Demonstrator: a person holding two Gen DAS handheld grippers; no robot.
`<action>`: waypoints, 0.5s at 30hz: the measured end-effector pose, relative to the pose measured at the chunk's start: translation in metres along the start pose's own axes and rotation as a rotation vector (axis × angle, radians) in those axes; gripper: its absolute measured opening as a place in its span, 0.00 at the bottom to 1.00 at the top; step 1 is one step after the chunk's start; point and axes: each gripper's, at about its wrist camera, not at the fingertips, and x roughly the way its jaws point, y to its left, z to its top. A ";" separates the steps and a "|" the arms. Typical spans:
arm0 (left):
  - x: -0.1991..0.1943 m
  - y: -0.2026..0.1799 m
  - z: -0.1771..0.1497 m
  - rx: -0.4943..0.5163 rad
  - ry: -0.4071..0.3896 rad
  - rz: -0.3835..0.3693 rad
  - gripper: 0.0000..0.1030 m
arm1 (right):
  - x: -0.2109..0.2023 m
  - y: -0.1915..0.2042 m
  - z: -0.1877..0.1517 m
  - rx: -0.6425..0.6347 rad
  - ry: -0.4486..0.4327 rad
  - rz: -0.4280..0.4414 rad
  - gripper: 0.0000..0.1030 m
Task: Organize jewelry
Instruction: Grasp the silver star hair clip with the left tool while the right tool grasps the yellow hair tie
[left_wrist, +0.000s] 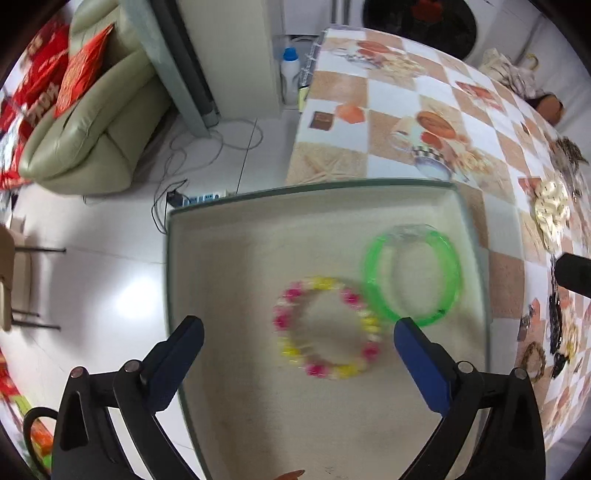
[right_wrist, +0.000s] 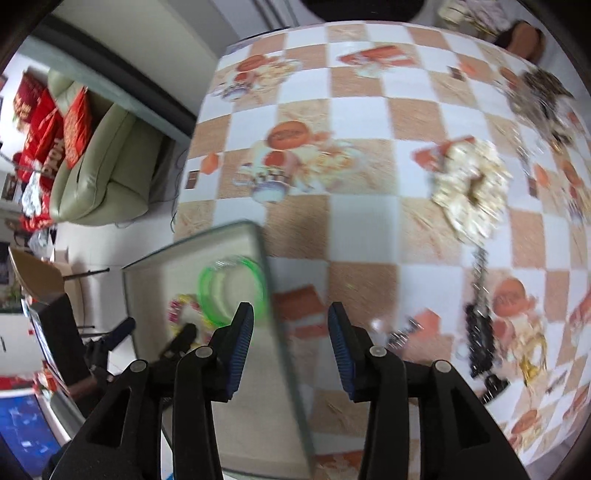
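A shallow cream tray (left_wrist: 229, 258) with a greenish rim sits at the table's left edge. In it lie a pink-and-yellow bead bracelet (left_wrist: 327, 326) and a green plastic bangle (left_wrist: 412, 275), side by side. My left gripper (left_wrist: 297, 341) is open and empty, hovering over the tray above the bead bracelet. My right gripper (right_wrist: 290, 323) is open and empty above the tray's right rim (right_wrist: 275, 295); the bangle (right_wrist: 231, 290) and the bracelet (right_wrist: 181, 306) show to its left. A cream scrunchie (right_wrist: 471, 192) and a black chain (right_wrist: 478, 332) lie on the tablecloth to the right.
The checked tablecloth (left_wrist: 388, 96) holds more jewelry at the far right: a cream scrunchie (left_wrist: 550, 206), dark and gold pieces (left_wrist: 561, 332). A green sofa (left_wrist: 92, 125), cables and a white bottle (left_wrist: 290, 70) are on the floor side to the left.
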 end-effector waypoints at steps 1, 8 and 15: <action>-0.001 -0.002 0.000 0.007 0.001 -0.003 1.00 | -0.003 -0.003 -0.005 0.009 -0.003 -0.009 0.44; -0.021 -0.014 -0.001 0.039 -0.015 0.011 1.00 | -0.031 -0.050 -0.041 0.106 -0.027 -0.023 0.68; -0.043 -0.035 -0.011 0.115 -0.032 0.006 1.00 | -0.053 -0.125 -0.088 0.269 -0.038 -0.046 0.78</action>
